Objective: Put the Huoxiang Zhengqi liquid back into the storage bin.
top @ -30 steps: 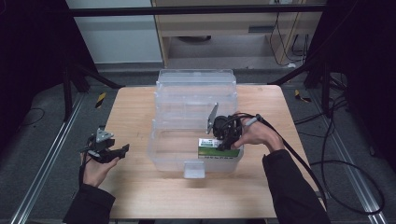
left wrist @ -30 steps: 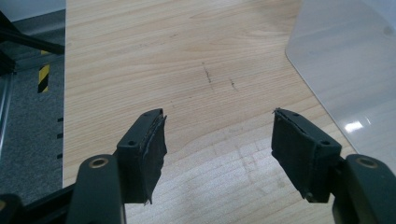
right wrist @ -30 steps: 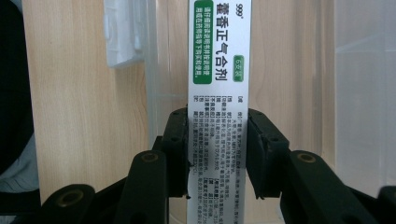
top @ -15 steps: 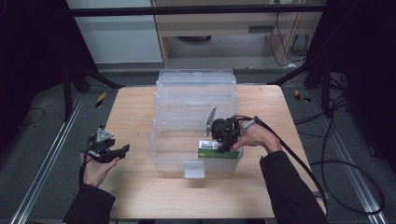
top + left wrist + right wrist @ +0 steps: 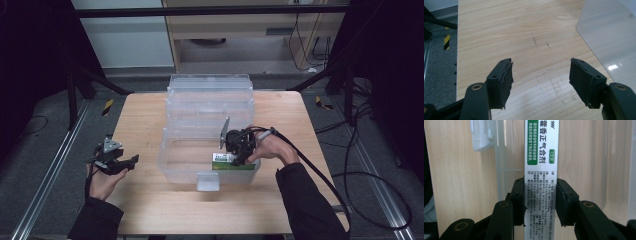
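High view: right gripper (image 5: 235, 156) reaches down into the clear plastic bin (image 5: 172, 167) at its front right corner, clamped on a white-and-green medicine box (image 5: 231, 164) that sits low inside the bin against the front wall; the bin stands mid-table (image 5: 150, 210) with its lid folded back. Looks like the box is being placed, so best to lower it flat until it rests on the bin floor, keep it parallel to the front wall, then open the jaws and lift straight up clear of the rim. Left gripper (image 5: 116, 162) idles over bare table left of the bin. Left gripper view: jaws spread wide, nothing between them, bin corner (image 5: 609, 32) at right. Right gripper view: both pads pressed on the long sides of the box (image 5: 541, 170), bin latch (image 5: 482, 135) upper left. Hard to tell whether the box already touches the floor; its near end is cut off by the frame and the small print is unreadable.
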